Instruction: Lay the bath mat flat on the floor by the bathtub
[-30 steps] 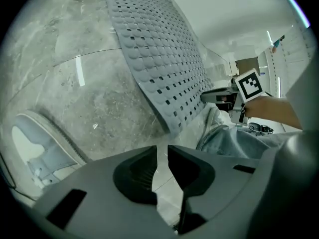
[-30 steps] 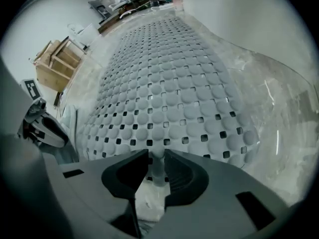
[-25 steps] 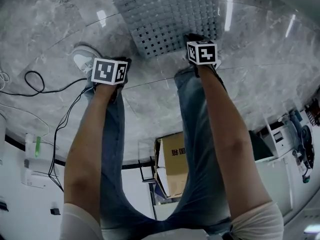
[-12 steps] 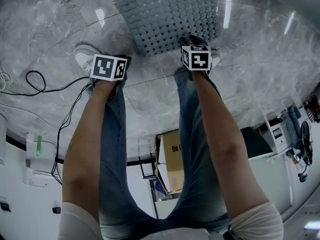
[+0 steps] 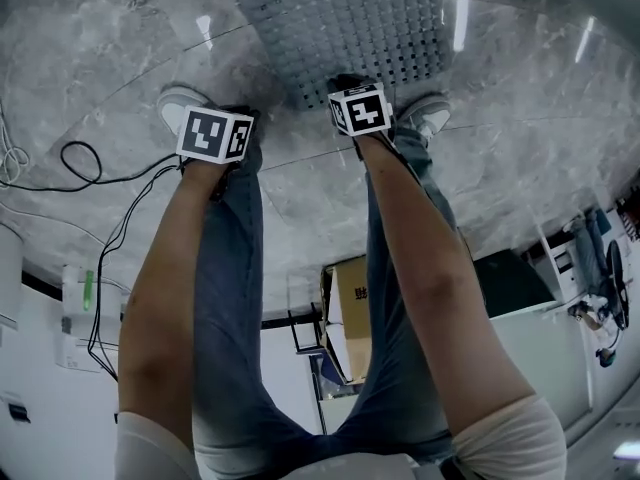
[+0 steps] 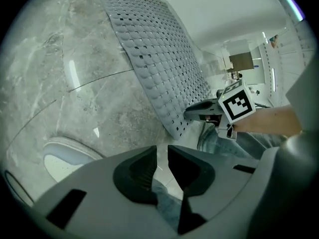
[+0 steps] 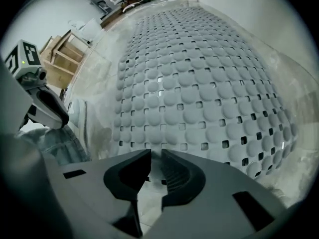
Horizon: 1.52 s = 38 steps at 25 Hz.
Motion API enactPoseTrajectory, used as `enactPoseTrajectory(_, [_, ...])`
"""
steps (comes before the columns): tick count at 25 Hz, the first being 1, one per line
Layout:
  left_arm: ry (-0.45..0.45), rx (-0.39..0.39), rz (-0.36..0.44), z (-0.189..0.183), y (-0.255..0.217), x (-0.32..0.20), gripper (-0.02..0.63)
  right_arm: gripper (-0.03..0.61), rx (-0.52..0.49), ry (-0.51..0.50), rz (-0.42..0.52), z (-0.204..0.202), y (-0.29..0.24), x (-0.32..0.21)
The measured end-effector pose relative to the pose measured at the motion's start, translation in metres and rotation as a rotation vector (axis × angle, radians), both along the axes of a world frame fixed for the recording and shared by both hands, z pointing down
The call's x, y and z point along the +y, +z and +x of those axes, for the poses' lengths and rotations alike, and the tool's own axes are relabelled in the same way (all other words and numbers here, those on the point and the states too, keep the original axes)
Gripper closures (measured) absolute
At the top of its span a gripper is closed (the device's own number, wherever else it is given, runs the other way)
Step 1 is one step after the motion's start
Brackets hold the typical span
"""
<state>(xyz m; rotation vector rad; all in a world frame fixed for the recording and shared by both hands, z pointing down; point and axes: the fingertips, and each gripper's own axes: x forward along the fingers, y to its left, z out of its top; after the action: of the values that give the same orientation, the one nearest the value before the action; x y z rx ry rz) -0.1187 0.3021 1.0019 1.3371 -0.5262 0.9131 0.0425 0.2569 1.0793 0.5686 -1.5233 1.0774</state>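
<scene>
On the grey marble floor, the bath mat lies spread out ahead of the person's 2 shoes, and its perforated, bubbled surface looks flat as far as the views reach. The right tongs point steeply down at the mat's near edge. Their jaws have just been closing and stand a narrow slit apart, with pale floor showing through the slit and no mat visibly pinched. The left tongs hang released over the left shoe, also a slit apart, with only jeans and floor behind them. The laying looks nearly done, and the step in hand seems to be tidying the near edge. The next move calls for checking that this edge and its corner sit flat, then lifting both tongs straight away without dragging the mat. Whether the white surface past the mat's far side is the bathtub cannot be told.
</scene>
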Motion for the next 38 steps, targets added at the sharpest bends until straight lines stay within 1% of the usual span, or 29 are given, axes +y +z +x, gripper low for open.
enactPoseTrajectory(5, [-0.036, -0.053, 0.017, -0.016, -0.001, -0.002, 0.535, 0.494, -0.031, -0.05, -0.019, 0.0, -0.001, -0.003])
enactPoseTrajectory(8, [-0.066, -0.06, 0.036, -0.016, -0.013, -0.011, 0.535, 0.494, -0.015, -0.035, 0.005, 0.009, -0.015, -0.022])
enactPoseTrajectory(11, [-0.057, -0.073, 0.084, -0.016, -0.035, -0.025, 0.544, 0.494, -0.007, -0.046, 0.044, 0.021, -0.045, -0.048])
enactPoseTrajectory(13, [-0.065, -0.083, 0.124, -0.016, -0.059, -0.036, 0.559, 0.509, -0.008, -0.066, 0.073, 0.03, -0.076, -0.063])
enactPoseTrajectory(15, [-0.104, -0.088, 0.173, -0.017, -0.088, -0.057, 0.573, 0.529, -0.016, -0.067, 0.107, 0.038, -0.111, -0.084])
enactPoseTrajectory(17, [-0.148, -0.089, 0.232, -0.016, -0.119, -0.085, 0.584, 0.535, -0.049, -0.049, 0.154, 0.04, -0.148, -0.113])
enactPoseTrajectory(19, [-0.171, -0.088, 0.297, -0.013, -0.152, -0.109, 0.592, 0.541, -0.087, -0.038, 0.196, 0.038, -0.188, -0.139])
enactPoseTrajectory(22, [-0.168, -0.086, 0.427, -0.01, -0.205, -0.144, 0.598, 0.546, -0.134, -0.032, 0.252, 0.034, -0.247, -0.17])
enactPoseTrajectory(24, [-0.165, -0.062, 0.485, -0.004, -0.239, -0.162, 0.598, 0.549, -0.162, -0.023, 0.285, 0.03, -0.287, -0.186])
enactPoseTrajectory(26, [-0.165, -0.031, 0.507, 0.004, -0.271, -0.172, 0.598, 0.549, -0.184, -0.014, 0.311, 0.027, -0.325, -0.198])
enactPoseTrajectory(29, [-0.185, -0.01, 0.529, 0.012, -0.314, -0.186, 0.598, 0.549, -0.216, -0.002, 0.349, 0.022, -0.377, -0.214])
enactPoseTrajectory(32, [-0.225, -0.002, 0.565, 0.014, -0.358, -0.198, 0.598, 0.549, -0.243, -0.004, 0.374, 0.017, -0.427, -0.222])
enactPoseTrajectory(35, [-0.257, -0.02, 0.591, 0.013, -0.401, -0.2, 0.598, 0.549, -0.26, 0.0, 0.389, 0.016, -0.477, -0.221])
enactPoseTrajectory(38, [-0.327, 0.022, 0.616, 0.012, -0.448, -0.209, 0.598, 0.549, -0.275, 0.02, 0.416, 0.015, -0.528, -0.228])
